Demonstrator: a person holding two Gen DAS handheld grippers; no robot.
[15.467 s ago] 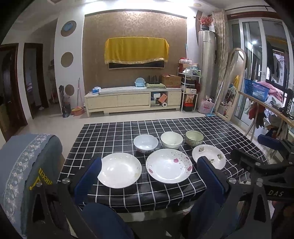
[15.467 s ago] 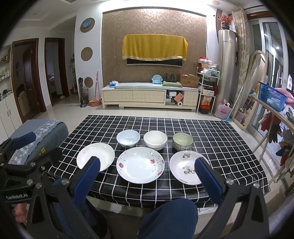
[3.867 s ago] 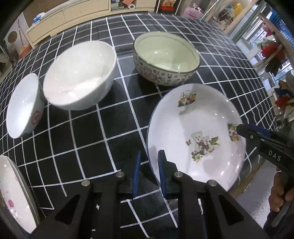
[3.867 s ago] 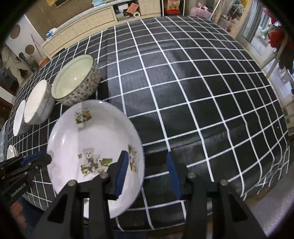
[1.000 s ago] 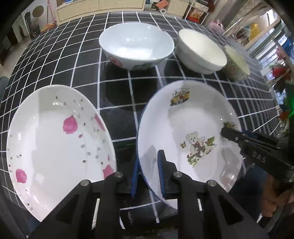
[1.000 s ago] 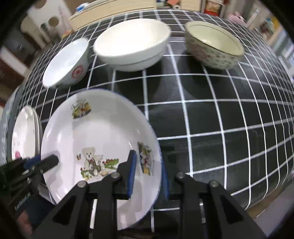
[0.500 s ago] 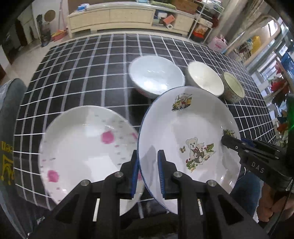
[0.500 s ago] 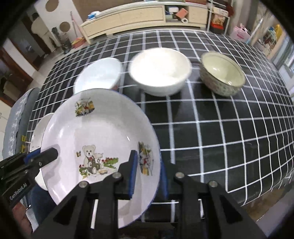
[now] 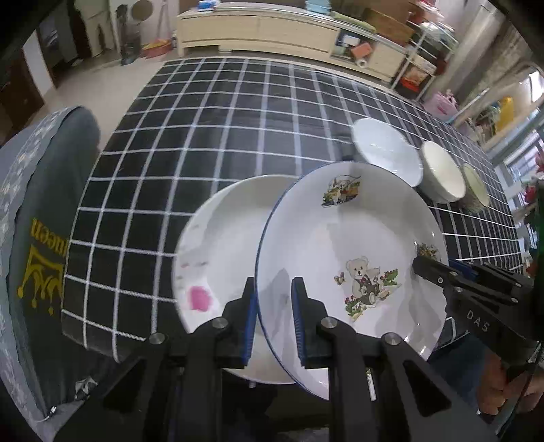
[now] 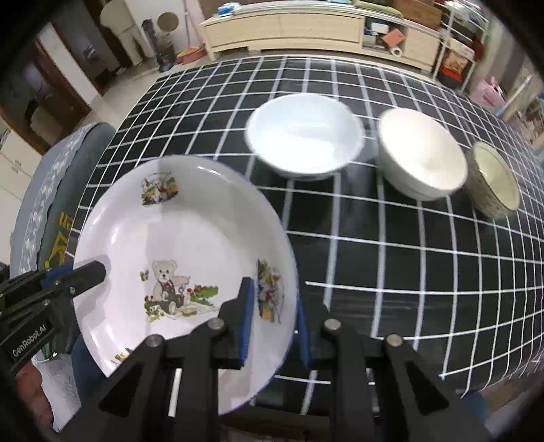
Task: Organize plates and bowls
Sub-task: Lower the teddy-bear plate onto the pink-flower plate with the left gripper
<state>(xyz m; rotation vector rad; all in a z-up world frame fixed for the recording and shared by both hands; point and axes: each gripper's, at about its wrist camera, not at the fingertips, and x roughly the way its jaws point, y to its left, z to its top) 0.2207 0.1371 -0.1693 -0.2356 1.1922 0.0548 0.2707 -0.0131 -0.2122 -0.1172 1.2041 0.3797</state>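
Both grippers hold the white teddy-bear plate (image 9: 353,244) by opposite rims, lifted above the table. My left gripper (image 9: 273,316) is shut on its left rim; my right gripper (image 10: 273,316) is shut on its right rim. The same plate shows in the right wrist view (image 10: 183,244). Beneath it to the left lies the pink-flower plate (image 9: 217,244) on another plate. Three bowls stand in a row behind: a white one (image 10: 302,136), a cream one (image 10: 421,159) and a patterned one (image 10: 493,183).
The table has a black checked cloth (image 9: 204,119). A grey covered chair (image 9: 30,210) stands at the table's left end. A TV cabinet (image 9: 265,30) runs along the far wall. The right gripper's body (image 9: 476,299) shows at the plate's right rim.
The teddy-bear plate has moved left with both grippers and now hangs partly over the pink-flower plate; the bowls have shifted to the right in both views.
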